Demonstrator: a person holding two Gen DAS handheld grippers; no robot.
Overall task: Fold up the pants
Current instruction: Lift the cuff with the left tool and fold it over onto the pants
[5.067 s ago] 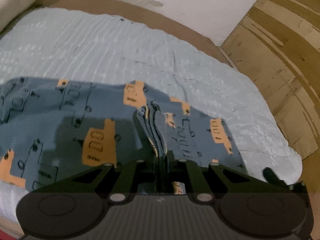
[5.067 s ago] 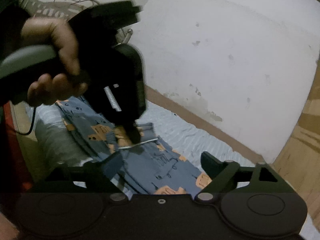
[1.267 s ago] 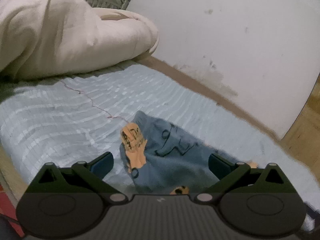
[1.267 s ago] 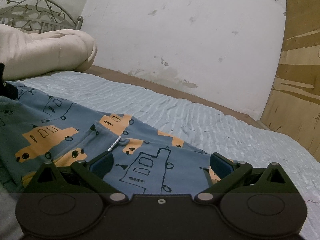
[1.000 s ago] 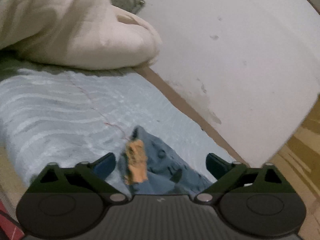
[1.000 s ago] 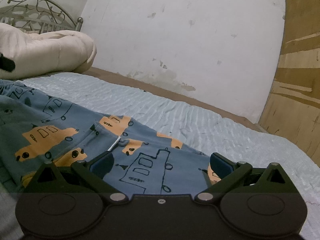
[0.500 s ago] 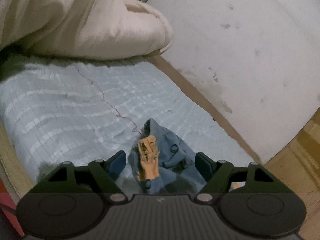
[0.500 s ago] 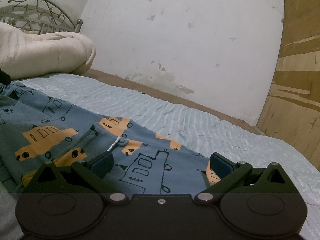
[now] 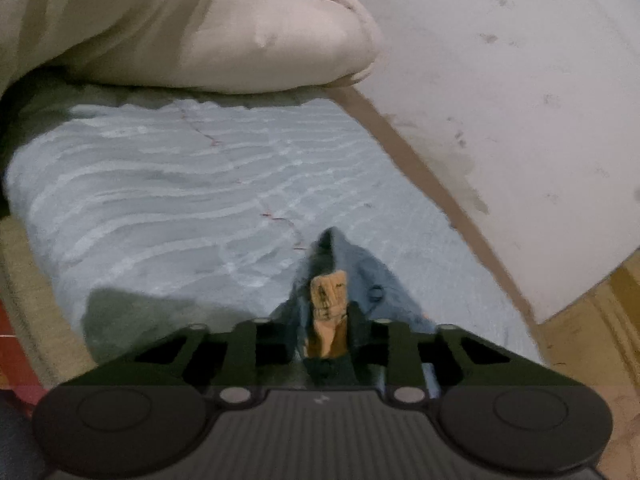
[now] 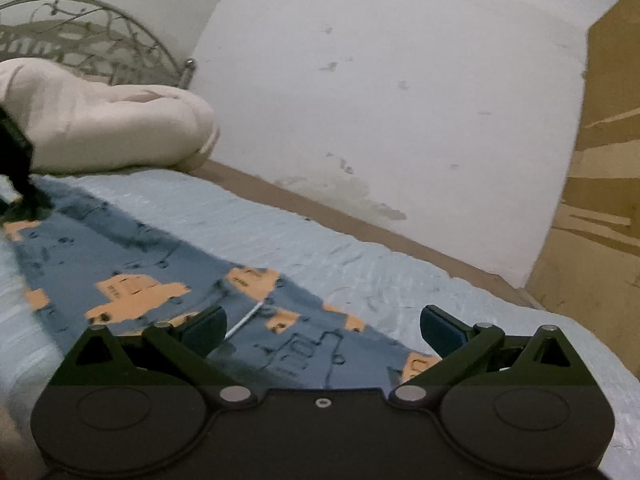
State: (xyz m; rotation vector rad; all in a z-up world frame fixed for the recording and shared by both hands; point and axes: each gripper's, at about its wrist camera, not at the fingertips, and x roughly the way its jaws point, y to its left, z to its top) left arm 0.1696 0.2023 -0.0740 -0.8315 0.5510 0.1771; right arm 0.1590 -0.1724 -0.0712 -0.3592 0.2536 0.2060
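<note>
Pale blue ribbed bedding covers the bed (image 10: 360, 264), with a stained white wall behind and wood panelling at the right. One pair of pants (image 10: 160, 280), blue with orange vehicle prints, lies stretched across the bed from far left to near right. The left gripper (image 9: 326, 332) has its jaws pinched on a bunched end of the pants at the far left; the right gripper (image 10: 322, 326) hovers with jaws spread wide over the near right part, holding nothing.

Risks, as I judge them: the left pinch catches only a narrow bunch of cloth, so a quick pull could let it slip out. With the right end unheld, dragging may skew the pants or rumple the bedding, giving a crooked fold.

Count: one pair of pants, two grippers, one cream duvet (image 10: 112, 128) at the far end, one metal headboard (image 10: 100, 44).
</note>
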